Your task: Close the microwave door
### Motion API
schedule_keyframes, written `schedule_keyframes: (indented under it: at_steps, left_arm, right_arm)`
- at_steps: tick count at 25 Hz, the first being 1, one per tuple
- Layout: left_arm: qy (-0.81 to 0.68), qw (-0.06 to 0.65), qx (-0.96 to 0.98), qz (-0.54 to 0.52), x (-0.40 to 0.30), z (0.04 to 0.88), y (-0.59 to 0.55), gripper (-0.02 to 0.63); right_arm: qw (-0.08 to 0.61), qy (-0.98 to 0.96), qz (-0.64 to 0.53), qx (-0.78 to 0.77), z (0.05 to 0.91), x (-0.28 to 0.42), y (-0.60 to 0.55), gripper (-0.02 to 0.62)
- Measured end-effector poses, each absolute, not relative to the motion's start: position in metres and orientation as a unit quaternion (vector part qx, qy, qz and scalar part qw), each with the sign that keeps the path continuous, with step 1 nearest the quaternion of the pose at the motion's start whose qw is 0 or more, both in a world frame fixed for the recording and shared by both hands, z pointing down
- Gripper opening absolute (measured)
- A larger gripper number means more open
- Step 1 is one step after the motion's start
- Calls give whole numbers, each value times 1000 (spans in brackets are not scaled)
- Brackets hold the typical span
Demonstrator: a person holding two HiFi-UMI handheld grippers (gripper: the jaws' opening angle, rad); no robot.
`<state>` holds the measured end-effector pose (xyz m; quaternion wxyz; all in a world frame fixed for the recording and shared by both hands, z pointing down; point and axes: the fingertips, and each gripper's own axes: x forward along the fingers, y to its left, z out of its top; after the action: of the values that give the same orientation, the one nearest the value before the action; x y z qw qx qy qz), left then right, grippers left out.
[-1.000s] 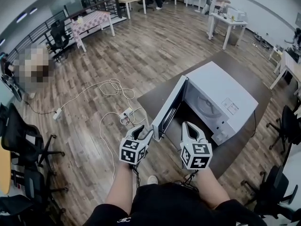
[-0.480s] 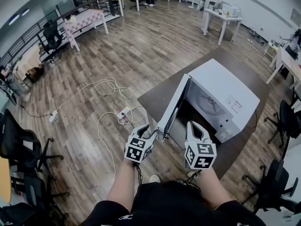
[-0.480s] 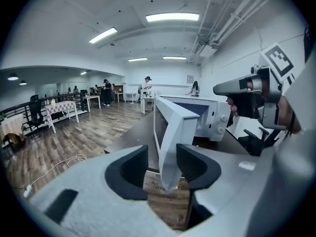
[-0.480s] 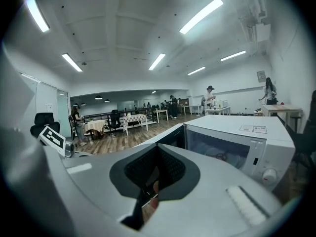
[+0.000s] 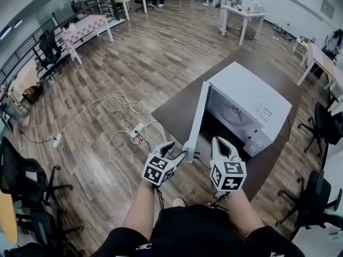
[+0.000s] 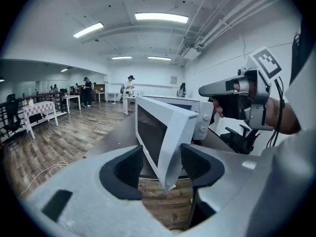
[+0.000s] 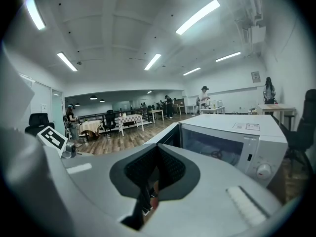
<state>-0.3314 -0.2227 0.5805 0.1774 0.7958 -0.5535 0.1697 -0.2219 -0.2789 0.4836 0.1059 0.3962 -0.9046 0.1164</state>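
My left gripper point(image 5: 178, 153) has just been opening its jaws. They now stand wide, with the free edge of the microwave door point(image 6: 160, 132) between them and neither pad pressing it. The door stands swung open, reaching the table's point(image 5: 171, 111) near edge, where the microwave point(image 5: 249, 103) sits. My right gripper point(image 7: 155, 171) is closed on nothing.

Holds the left tool point(image 5: 178, 151) forward, tipped downward, jaws just opened wide with the microwave door point(image 5: 199, 114) edge loose between them. Holds the right tool point(image 5: 220, 142) alongside, jaws closed together, empty. Extends both bare forearms point(image 5: 140, 208) forward.
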Motion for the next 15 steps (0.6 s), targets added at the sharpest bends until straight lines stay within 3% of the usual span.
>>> schedule_keyframes:
  at_steps: [15]
  left_arm:
    - [-416, 161, 874, 191, -245, 583, -252, 253]
  right_arm:
    - [98, -863, 128, 479, 486, -143, -298, 8]
